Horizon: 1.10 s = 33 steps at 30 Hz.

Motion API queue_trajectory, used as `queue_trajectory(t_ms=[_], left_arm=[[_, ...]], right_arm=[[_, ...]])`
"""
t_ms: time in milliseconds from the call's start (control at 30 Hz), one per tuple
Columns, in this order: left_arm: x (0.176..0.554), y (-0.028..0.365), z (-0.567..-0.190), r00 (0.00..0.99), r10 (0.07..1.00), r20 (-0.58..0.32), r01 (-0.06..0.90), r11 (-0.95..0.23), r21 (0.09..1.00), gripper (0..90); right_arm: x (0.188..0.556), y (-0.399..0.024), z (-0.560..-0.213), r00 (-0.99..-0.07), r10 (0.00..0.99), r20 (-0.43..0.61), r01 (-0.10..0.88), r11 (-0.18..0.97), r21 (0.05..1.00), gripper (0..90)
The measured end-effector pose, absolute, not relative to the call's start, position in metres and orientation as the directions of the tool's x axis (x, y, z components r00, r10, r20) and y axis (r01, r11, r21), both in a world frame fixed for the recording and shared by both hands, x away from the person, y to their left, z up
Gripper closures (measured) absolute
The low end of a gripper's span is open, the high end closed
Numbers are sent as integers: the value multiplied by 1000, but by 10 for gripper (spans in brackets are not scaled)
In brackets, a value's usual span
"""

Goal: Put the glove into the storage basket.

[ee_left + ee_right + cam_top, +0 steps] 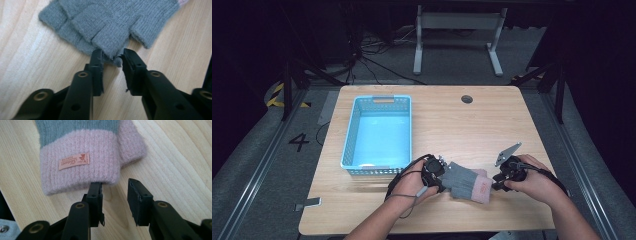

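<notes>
High view: table (492, 120) lit bright & even from overhead, surroundings fall to near black toward 9, 3 and 12 o'clock; resolution low and soft, small shadows sit close under the hands and the blue basket (379, 131), w/ mild glare on its floor. Left gripper view: bright, soft light, glove (110, 22) knit fairly sharp at 12 o'clock, black jaws near the lens at 6 o'clock blurred, dark, w/ little detail. Right gripper view: same soft light, pink cuff & label crisp, faint shadow under the cuff edge, jaws at 6 o'clock out of focus.
</notes>
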<state>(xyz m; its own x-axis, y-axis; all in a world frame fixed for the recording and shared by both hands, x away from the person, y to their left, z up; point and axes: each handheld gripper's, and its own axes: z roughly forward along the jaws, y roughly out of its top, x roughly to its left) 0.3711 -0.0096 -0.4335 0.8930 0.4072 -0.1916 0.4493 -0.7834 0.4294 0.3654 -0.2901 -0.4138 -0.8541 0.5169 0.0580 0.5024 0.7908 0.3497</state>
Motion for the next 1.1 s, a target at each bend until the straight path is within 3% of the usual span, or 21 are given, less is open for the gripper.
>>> queue_trajectory(t_ms=[233,467,1100], left_arm=[[369,-12,-431,897,406,-175,440,-787,432,874],[368,-13,-431,906,392,-157,420,-797,434,887],[351,-6,-405,916,376,-141,396,-787,473,890]], right_arm=[[364,-286,-412,-864,501,43,481,798,362,718],[363,-285,-406,-863,504,26,475,793,382,857],[364,-289,-385,-847,532,8,473,746,468,872]])
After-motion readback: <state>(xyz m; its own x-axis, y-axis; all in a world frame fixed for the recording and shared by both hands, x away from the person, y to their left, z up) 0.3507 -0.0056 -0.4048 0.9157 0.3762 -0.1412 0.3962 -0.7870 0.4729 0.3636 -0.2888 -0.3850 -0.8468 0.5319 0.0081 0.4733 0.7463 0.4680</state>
